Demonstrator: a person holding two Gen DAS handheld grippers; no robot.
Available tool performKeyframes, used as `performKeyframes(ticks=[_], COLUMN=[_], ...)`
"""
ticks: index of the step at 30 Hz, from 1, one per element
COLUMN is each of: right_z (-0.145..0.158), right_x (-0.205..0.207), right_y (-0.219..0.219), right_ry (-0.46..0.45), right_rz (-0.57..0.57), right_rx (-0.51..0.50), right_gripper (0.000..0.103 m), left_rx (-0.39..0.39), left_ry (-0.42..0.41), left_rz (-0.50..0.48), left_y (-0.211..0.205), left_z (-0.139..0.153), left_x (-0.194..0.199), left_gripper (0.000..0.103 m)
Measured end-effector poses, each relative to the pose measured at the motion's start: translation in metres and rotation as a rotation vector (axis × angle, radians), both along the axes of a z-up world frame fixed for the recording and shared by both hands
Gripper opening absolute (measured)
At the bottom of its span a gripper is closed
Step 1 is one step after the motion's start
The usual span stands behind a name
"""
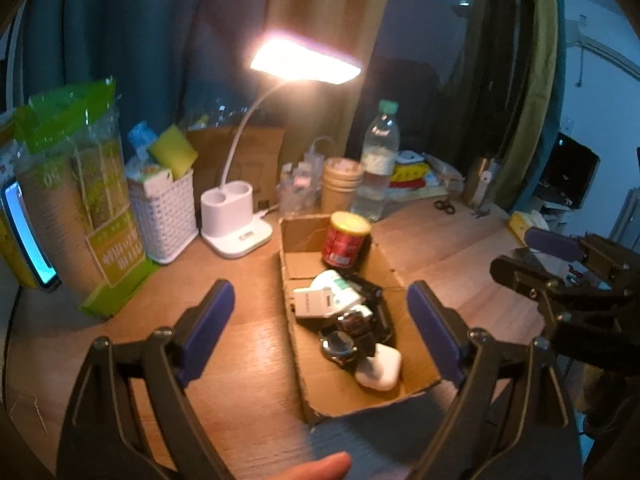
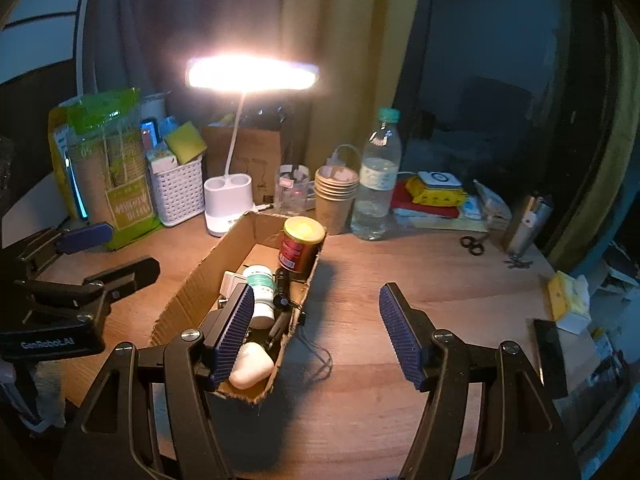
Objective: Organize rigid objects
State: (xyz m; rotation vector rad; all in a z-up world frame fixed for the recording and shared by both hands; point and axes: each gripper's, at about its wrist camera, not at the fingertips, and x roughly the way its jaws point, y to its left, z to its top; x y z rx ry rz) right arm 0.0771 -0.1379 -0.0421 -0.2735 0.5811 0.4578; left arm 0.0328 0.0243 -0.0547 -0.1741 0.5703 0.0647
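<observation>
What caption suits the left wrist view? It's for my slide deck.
Open left gripper hovers over a cardboard box holding a red can, wristwatch and white earbud case.

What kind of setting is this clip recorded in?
Probably a desk in a bedroom or dorm room: a lit desk lamp, curtains behind the wooden desk, and everyday clutter such as a water bottle and paper cups.

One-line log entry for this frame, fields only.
left gripper: open, empty, over cardboard box | right gripper: open, empty | box: red can, watch, white case
</observation>
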Motion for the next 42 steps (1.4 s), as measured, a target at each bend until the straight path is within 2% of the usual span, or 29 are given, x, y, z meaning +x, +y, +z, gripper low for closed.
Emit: performKeyframes(ticks=[19,30,34,42], right_z=[0.043,0.077,0.085,0.093], right_x=[-0.08,-0.152,-0.174,-0.198], right_y=[-0.047,-0.075,-0.079,-0.08], right_ry=[-0.126,-0.243,-0.279,-0.313], right_rz=[-0.116,-0.187,-0.204,-0.2], right_rx=[0.059,0.127,0.139,0.153], right_gripper=[0.068,0.068,0.077,0.077], left_rx=[0.066,0.109,0.137,0.158], left_ry=[-0.105,-0.194,-0.234,-0.286], left_rz=[-0.071,-0.125,-0.145,-0.145], left_y=[-0.045,-0.074,-0.082,-0.087], left_z=[0.047,0.082,0.094,0.112], left_x=[-0.07,-0.117,-0.138,-0.16], left_gripper=[0.09,0.09,0.09,0.09])
